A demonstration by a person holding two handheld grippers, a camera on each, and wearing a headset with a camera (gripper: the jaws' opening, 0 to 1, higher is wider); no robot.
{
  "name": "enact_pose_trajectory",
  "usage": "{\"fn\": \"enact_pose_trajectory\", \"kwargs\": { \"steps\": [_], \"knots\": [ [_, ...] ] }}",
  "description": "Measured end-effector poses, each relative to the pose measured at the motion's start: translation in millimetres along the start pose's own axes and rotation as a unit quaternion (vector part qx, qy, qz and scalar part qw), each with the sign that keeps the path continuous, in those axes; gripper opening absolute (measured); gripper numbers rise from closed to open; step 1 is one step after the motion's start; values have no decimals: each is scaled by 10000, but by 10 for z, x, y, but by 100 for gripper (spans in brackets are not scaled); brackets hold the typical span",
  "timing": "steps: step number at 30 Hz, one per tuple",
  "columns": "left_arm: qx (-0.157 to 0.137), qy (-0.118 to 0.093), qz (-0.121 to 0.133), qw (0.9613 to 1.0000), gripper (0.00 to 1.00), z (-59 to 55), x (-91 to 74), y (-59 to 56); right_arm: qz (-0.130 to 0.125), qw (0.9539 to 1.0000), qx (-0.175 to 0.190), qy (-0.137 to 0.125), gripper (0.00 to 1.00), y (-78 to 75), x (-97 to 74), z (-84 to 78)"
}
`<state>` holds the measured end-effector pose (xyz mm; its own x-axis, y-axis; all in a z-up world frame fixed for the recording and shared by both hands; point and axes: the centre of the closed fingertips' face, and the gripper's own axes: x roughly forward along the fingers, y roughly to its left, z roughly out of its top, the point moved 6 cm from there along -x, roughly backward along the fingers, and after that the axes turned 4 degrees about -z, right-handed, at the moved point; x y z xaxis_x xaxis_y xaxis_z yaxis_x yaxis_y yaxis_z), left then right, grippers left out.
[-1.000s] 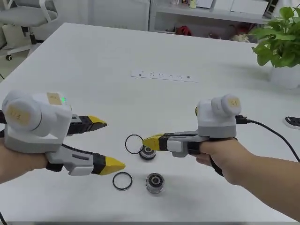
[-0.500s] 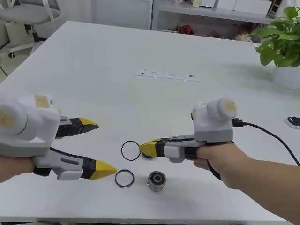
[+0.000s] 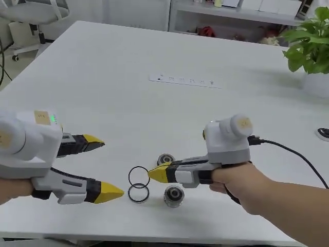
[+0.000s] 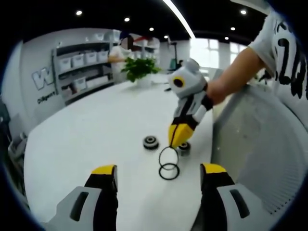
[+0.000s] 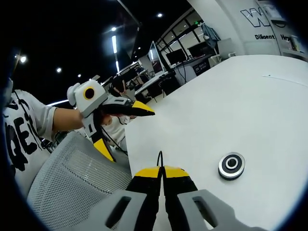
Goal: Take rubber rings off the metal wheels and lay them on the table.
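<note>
My right gripper (image 3: 154,174) is shut on a thin black rubber ring (image 3: 129,176), held just above the white table (image 3: 154,113). A second ring (image 3: 128,194) lies flat right below it. Two metal wheels stand close by, one (image 3: 165,159) behind the gripper tip and one (image 3: 174,195) in front of it. My left gripper (image 3: 105,166) hovers open to the left of the rings, holding nothing. The left gripper view has the held ring (image 4: 160,156) over the lying ring (image 4: 160,172). In the right gripper view the ring (image 5: 159,158) stands edge-on above my shut fingertips, with a wheel (image 5: 231,165) to the right.
A white power strip (image 3: 185,81) lies mid-table farther back. A potted plant (image 3: 308,41) stands at the far right, with a dark object (image 3: 324,134) at the right edge. The right gripper's cable (image 3: 288,149) trails to the right. The table's near edge is close below the wheels.
My right gripper has carried the ring away from the rear wheel, nearer to me and down over the ring lying on the table. The left gripper stays open at the left.
</note>
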<state>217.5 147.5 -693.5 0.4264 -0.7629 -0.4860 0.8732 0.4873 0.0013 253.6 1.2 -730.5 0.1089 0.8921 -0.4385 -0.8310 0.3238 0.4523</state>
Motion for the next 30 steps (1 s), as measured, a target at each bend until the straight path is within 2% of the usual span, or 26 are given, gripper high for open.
{"fn": "enact_pose_trajectory", "kwargs": {
  "steps": [14,30],
  "knots": [
    [-73,66,20,9999,71,-81,-46,-34,-29,9993,120,339,0,-42,110,-170],
    [-127,126,11,9998,70,-105,-14,-8,-121,9985,184,498,0,-115,139,-215]
  ]
}}
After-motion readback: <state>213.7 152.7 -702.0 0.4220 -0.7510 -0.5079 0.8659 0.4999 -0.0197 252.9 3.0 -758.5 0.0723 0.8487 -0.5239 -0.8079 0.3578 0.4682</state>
